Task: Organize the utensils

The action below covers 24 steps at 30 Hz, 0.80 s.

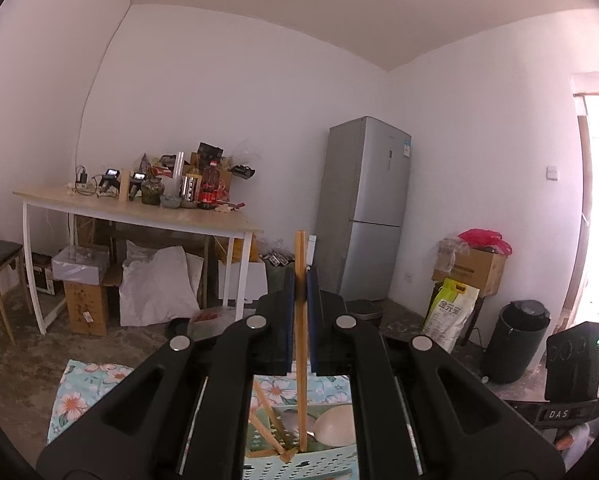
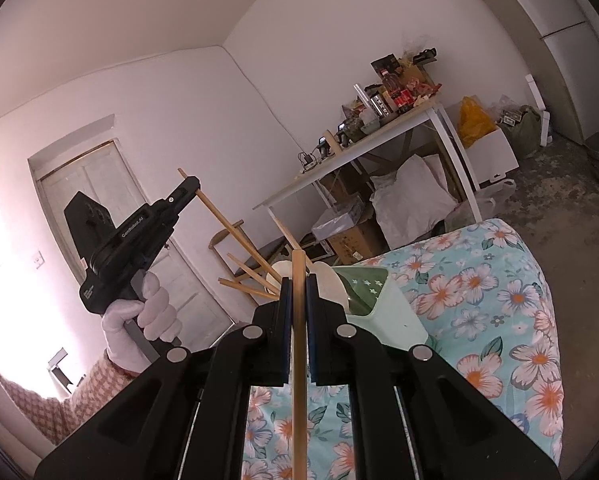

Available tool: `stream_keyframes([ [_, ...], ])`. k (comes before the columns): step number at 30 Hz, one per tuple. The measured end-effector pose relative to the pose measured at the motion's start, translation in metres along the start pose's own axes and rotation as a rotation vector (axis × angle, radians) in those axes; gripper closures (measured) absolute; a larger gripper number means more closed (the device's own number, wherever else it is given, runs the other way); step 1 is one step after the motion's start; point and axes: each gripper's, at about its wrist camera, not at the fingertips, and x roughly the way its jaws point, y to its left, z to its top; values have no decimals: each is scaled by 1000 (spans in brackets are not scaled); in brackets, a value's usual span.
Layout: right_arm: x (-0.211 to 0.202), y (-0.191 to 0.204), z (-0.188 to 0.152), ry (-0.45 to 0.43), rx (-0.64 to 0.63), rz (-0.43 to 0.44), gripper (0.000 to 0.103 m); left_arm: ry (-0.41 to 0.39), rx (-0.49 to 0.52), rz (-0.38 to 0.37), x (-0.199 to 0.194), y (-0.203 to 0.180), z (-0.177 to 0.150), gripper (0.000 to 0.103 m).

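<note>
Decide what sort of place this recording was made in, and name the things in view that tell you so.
Probably a lived-in home room used as kitchen and storage: a fridge in the corner, a table cluttered with bottles and jars, and boxes and sacks on a bare floor.

Right gripper (image 2: 298,284) jaws clamping a wooden chopstick (image 2: 298,360), green utensil holder (image 2: 383,308) on floral cloth (image 2: 499,300)
</note>
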Motion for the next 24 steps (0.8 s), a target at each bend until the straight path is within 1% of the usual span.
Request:
stream_keyframes([
  [3,0,3,1,5,-4,-5,96,-4,4,7,1,0,-4,98],
  [5,0,5,1,3,-11,-11,96,-6,-18,10,0,2,-6,96],
  [6,-1,6,2,3,-15,-13,96,-8,-30,9,-1,4,-6,89],
  [7,-2,7,3,2,-19,-15,96,-13,-39,9,-3,5,-6,83],
  [8,-3,8,4,0,-22,-17,96,-24,-53,16,-7,7,-5,74],
  [9,-3,8,5,-1,-24,-19,96,-30,-59,20,-10,8,-5,71],
  [10,-4,10,6,-3,-28,-22,96,-35,-64,21,-13,9,-5,70],
  [12,-4,11,9,-5,-32,-24,96,-36,-71,27,-20,9,-4,63],
  [14,-3,14,11,-8,-42,-26,96,-32,-67,43,-28,9,-4,58],
  [19,0,23,17,-14,-70,-25,96,15,-73,89,-50,14,-11,47],
  [21,2,25,20,-17,-80,-24,96,41,-91,100,-62,20,-19,41],
  [22,3,28,24,-21,-89,-22,96,56,-97,105,-67,23,-23,40],
  [24,7,32,29,-28,-100,-18,96,101,-110,120,-76,28,-37,34],
])
